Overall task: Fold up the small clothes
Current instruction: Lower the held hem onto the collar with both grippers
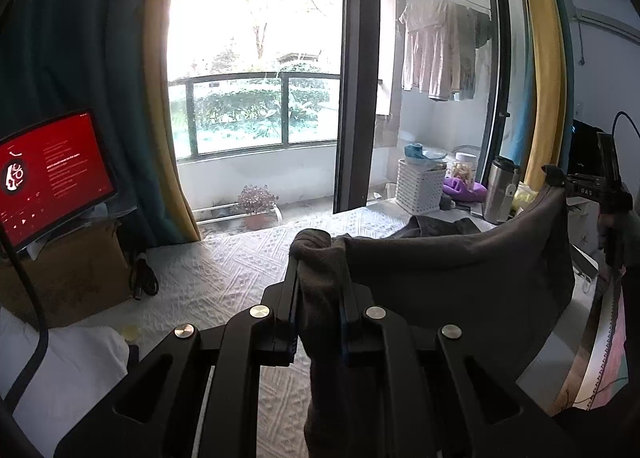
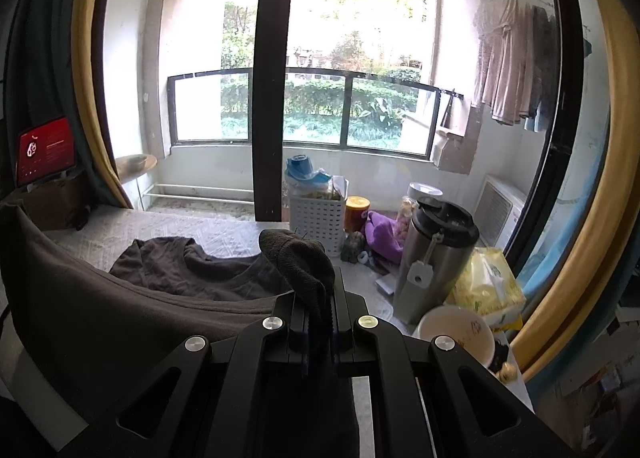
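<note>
A dark grey shirt [image 1: 460,278] is held up above the worktop [image 1: 224,270], stretched between both grippers. The left gripper [image 1: 320,254] and right gripper [image 2: 316,278] are each clamped on bunched fabric, apparently its hem.

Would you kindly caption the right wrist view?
Right hand-held gripper shut on dark grey cotton T-shirt, lifting its hem above the white bedspread.

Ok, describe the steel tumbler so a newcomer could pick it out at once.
Start at the quilted white table before the balcony door. On its right side, past the white slotted basket, stands the steel tumbler. It is the only tall metal cylinder there, with a black lid and a white tag hanging on it.
</note>
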`<state>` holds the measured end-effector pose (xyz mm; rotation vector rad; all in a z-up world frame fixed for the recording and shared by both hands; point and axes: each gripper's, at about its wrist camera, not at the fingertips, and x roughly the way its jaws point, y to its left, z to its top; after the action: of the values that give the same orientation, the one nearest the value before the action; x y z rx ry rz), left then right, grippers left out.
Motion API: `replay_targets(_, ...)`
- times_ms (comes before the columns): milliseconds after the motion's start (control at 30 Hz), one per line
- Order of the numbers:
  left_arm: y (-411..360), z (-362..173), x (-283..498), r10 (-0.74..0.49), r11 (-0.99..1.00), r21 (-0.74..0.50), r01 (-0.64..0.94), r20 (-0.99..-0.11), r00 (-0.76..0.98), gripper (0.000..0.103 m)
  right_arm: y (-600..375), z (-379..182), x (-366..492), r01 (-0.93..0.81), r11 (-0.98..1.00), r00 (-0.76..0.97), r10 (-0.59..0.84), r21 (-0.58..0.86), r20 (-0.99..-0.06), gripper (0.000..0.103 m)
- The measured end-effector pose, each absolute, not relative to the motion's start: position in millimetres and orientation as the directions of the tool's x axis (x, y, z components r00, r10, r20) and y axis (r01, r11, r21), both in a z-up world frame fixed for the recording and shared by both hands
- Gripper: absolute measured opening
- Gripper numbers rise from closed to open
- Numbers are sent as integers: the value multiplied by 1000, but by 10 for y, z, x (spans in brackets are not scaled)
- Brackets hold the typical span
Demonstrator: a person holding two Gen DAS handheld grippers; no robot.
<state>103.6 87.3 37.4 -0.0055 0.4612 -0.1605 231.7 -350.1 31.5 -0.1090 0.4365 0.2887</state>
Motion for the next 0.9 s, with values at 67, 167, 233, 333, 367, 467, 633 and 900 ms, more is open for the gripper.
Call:
replay_targets(67,889,381,1110,-156,987,-41,154,-441,884,13,-3486,319,2422,-298,954,865,252,-40,-433,7)
replay_targets(167,917,373,1220,-156,987,-42,153,-442,883,13,-3468,319,2555,-300,953,863,254,-39,-437,7)
replay_targets(233,932,363,1306,-154,988,-40,152,-444,883,13,-3449,312,2663,-301,953,861,254,-38,-442,7)
replay_targets(333,946,330,1442,-150,988,-35,151,-450,880,13,-3421,283,2824,-302,953,855,255,-35,-452,7)
replay_targets(367,950,323,1484,-149,988,-32,151,-450,881,13,-3410,267,2893,-303,952,852,254,-35,-457,7)
replay_targets(467,975,264,1654,-150,988,-36,151,-456,877,13,-3386,210,3067,-304,952,844,255,-30,-471,7)
replay_targets(633,1014,121,1945,-158,987,-45,156,-474,866,13,-3331,34,3447,-310,950,822,262,-13,-506,7)
replay_targets(900,1130,-243,2440,-156,987,-59,148,-527,836,13,-3209,-289,4057,-316,949,785,264,6,-561,7)
